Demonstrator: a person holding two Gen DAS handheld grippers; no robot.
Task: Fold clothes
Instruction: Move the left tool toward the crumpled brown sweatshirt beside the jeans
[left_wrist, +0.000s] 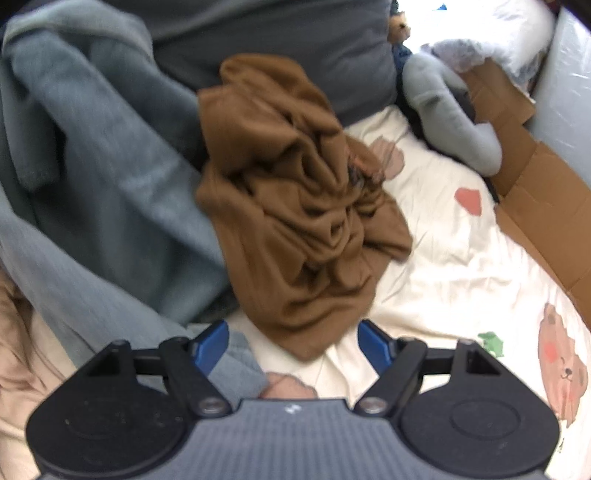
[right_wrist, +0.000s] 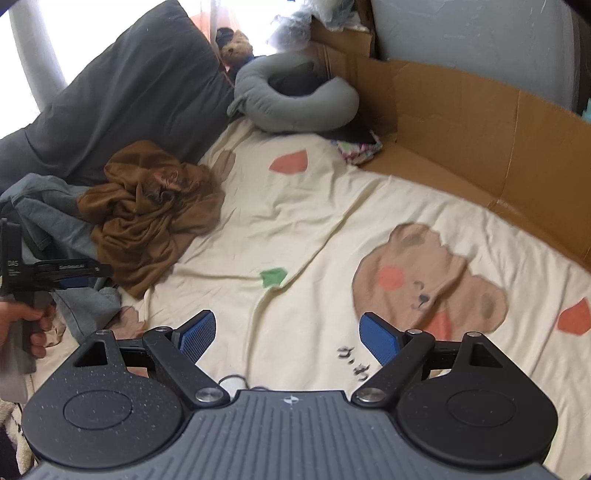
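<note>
Both tongs gape apart, gripping nothing: left tongs (left_wrist: 293, 345), right tongs (right_wrist: 288, 338). A crumpled brown garment (left_wrist: 295, 206) lies on the bed sheet (left_wrist: 443, 266).

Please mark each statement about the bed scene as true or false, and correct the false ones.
1. The brown garment lies crumpled, not folded. True.
2. The right gripper holds the brown garment. False: its jaws are open and empty above the cream bedsheet.
3. The left gripper is open. True.
4. The grey-blue garment lies on the cardboard. False: it lies beside the brown garment, away from the cardboard.
5. The bedsheet is plain white. False: it has bear prints.
</note>
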